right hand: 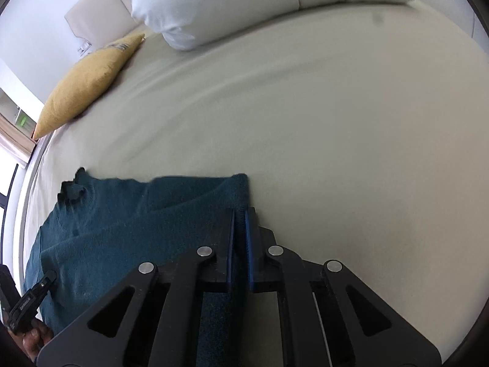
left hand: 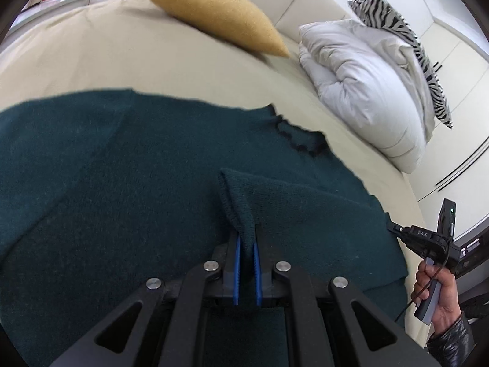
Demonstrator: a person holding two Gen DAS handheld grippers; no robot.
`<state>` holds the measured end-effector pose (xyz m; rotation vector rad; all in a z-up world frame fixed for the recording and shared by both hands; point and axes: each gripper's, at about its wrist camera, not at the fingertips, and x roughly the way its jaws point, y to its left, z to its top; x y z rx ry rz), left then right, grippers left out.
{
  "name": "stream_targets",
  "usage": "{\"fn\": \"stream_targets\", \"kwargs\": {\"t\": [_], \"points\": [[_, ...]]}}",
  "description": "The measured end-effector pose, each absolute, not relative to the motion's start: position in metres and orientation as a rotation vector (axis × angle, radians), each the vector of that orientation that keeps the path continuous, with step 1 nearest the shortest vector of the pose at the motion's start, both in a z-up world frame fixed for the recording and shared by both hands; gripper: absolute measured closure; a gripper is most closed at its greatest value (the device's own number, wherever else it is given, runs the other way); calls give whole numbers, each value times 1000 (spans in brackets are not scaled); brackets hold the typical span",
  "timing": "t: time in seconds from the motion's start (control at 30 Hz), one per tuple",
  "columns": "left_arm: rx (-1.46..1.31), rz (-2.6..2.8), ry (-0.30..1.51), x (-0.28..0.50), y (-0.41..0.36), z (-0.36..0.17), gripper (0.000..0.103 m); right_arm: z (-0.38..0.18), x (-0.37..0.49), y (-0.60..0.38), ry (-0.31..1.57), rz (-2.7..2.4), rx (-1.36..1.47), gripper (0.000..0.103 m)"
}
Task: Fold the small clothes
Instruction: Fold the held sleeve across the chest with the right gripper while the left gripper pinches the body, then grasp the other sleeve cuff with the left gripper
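Observation:
A dark teal knitted sweater (left hand: 122, 183) lies spread on the beige bed sheet (left hand: 91, 61). My left gripper (left hand: 246, 238) is shut on a raised fold of it, a ribbed cuff or hem that stands up between the blue pads. In the right wrist view my right gripper (right hand: 240, 214) is shut on the sweater's (right hand: 137, 229) right-hand edge, just below its corner. The right gripper (left hand: 394, 229) also shows in the left wrist view at the sweater's right side, held by a hand (left hand: 443, 293). The left gripper (right hand: 49, 278) appears at the lower left.
A yellow cushion (left hand: 211, 12) lies at the head of the bed. A bunched white duvet (left hand: 360, 85) and a zebra-print pillow (left hand: 397, 30) sit to its right. Bare sheet (right hand: 336, 122) stretches beyond the sweater. The bed's edge runs close behind the right gripper.

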<state>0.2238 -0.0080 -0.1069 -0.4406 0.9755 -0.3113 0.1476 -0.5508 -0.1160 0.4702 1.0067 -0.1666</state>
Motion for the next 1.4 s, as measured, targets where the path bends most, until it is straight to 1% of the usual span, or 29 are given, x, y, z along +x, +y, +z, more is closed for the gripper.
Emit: {"fn": "stream_targets", "kwargs": {"t": [0.07, 0.1, 0.13, 0.17, 0.2, 0.23, 0.33, 0.4, 0.43, 0.47, 0.5, 0.57, 0.67, 0.7, 0.77, 0.8, 0.83, 0.9, 0.93, 0.97, 1.0, 1.03, 1.07, 1.1, 1.2, 1.27, 1.33, 1.37, 1.4], "points": [[-460, -321, 975, 224, -4, -107, 95, -112, 136, -550, 969, -139, 497, 93], [-457, -323, 973, 224, -3, -106, 95, -110, 131, -552, 966, -138, 513, 92], [-457, -324, 972, 224, -2, -105, 95, -107, 123, -552, 965, -133, 535, 86], [-462, -327, 974, 225, -1, -106, 95, -101, 112, -552, 948, -123, 556, 70], [-466, -328, 977, 226, -1, -106, 95, -97, 103, -549, 939, -123, 558, 58], [-469, -329, 980, 227, -1, -106, 95, -92, 94, -544, 934, -121, 552, 48], [-456, -329, 986, 229, -3, -105, 95, -91, 78, -524, 967, -70, 483, 49], [-448, -329, 993, 231, -4, -105, 95, -102, 78, -508, 1035, -72, 409, 61], [-446, -332, 998, 232, -4, -105, 95, -107, 79, -502, 1054, -91, 365, 76], [-445, -334, 1001, 233, -4, -105, 95, -110, 75, -503, 1048, -91, 363, 87], [-446, -337, 1004, 234, -3, -103, 95, -110, 74, -504, 1038, -85, 390, 94], [-436, -344, 986, 235, -2, -94, 95, -103, 71, -503, 1016, -101, 401, 97], [-427, -346, 949, 235, -1, -84, 95, -92, 67, -494, 968, -110, 369, 97], [-415, -337, 952, 237, -2, -87, 95, -93, 66, -493, 957, -113, 392, 97], [-387, -322, 999, 243, -4, -106, 94, -113, 69, -497, 1011, -121, 422, 97], [-393, -330, 995, 243, -3, -112, 92, -124, 69, -498, 1007, -110, 425, 97], [-410, -342, 982, 242, 0, -113, 92, -124, 67, -500, 983, -98, 433, 97], [-434, -348, 984, 241, 4, -110, 90, -120, 63, -505, 970, -89, 493, 91], [-451, -349, 985, 240, 7, -107, 90, -117, 61, -507, 973, -96, 510, 85], [-466, -341, 982, 238, 11, -104, 87, -114, 59, -507, 974, -114, 513, 79], [-479, -329, 975, 233, 16, -99, 78, -104, 54, -506, 952, -148, 512, 78], [-495, -321, 964, 226, 23, -93, 72, -96, 51, -504, 924, -155, 506, 78], [-508, -317, 952, 219, 29, -89, 59, -84, 43, -501, 885, -156, 487, 78], [-520, -313, 938, 210, 37, -83, 52, -72, 35, -492, 856, -158, 453, 76], [-531, -309, 902, 176, 67, -70, 49, -43, 14, -451, 790, -136, 326, 67], [-588, -274, 883, 145, 102, -69, 47, -31, -2, -415, 749, -105, 248, 40], [-652, -236, 862, 122, 134, -70, 43, -25, -20, -378, 691, -50, 214, 28], [-692, -204, 845, 110, 155, -72, 40, -24, -26, -364, 678, -30, 207, 25], [-732, -170, 829, 98, 174, -74, 35, -23, -34, -344, 666, -14, 203, 24]]}}
